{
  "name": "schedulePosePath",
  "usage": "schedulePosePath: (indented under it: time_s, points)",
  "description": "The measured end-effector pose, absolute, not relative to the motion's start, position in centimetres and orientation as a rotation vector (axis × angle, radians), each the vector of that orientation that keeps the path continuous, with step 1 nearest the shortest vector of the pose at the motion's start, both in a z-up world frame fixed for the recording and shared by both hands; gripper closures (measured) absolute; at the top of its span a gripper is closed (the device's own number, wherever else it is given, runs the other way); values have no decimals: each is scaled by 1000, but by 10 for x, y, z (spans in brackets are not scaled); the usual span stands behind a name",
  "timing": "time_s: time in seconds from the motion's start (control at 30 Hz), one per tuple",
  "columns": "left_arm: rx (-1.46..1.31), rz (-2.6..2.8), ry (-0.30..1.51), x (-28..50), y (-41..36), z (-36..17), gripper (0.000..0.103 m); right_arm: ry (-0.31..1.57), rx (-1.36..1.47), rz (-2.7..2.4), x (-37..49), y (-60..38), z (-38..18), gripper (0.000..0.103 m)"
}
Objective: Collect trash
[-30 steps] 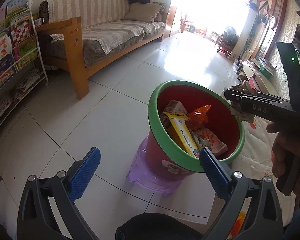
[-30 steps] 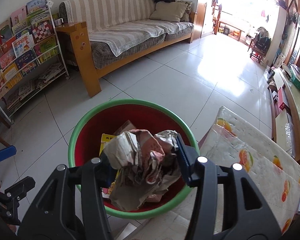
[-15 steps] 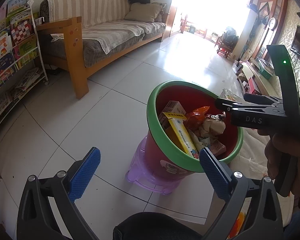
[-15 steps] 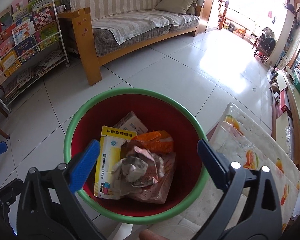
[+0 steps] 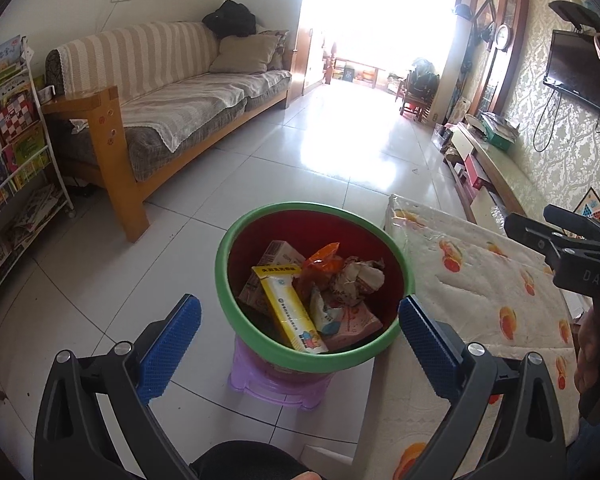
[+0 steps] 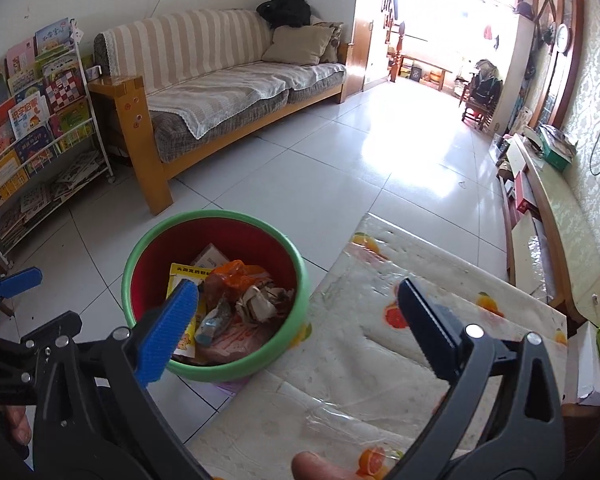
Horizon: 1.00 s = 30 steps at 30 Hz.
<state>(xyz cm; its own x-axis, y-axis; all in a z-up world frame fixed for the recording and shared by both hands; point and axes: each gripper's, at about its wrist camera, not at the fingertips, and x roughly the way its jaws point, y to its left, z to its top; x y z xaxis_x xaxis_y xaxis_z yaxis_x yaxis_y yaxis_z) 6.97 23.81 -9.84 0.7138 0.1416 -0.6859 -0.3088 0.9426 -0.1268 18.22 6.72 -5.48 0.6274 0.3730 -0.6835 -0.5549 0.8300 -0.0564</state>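
Note:
A red bin with a green rim (image 5: 240,320) (image 6: 140,248) stands on a purple stool (image 5: 276,384) beside the table. In it lie a yellow box (image 5: 288,312), an orange wrapper (image 5: 320,258) and a crumpled paper wad (image 5: 358,280) (image 6: 260,304). My left gripper (image 5: 300,344) is open and empty, above the bin's near rim. My right gripper (image 6: 300,320) is open and empty, over the table edge right of the bin; it also shows at the right edge of the left wrist view (image 5: 572,252).
A table with a fruit-print cloth (image 6: 380,360) (image 5: 480,300) is right of the bin. A wooden sofa (image 5: 172,120) and a book rack (image 5: 12,152) stand to the left. A low cabinet (image 6: 556,208) runs along the right wall. White tiled floor (image 5: 300,168) lies ahead.
My right gripper opened and dropped the crumpled paper wad into the bin, then drew back to the right over the table. Both views have risen and pulled back.

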Motion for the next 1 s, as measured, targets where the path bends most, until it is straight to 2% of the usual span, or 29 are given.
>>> schedulePosePath:
  time_s: [0.57,1.0]
  points:
    - [-37,112,574,71,87,-33,8,623,-96,254,110,-128,-8,5]
    - [30,64,505,45,46,0,8,583,-47,184,62,-166,4,5]
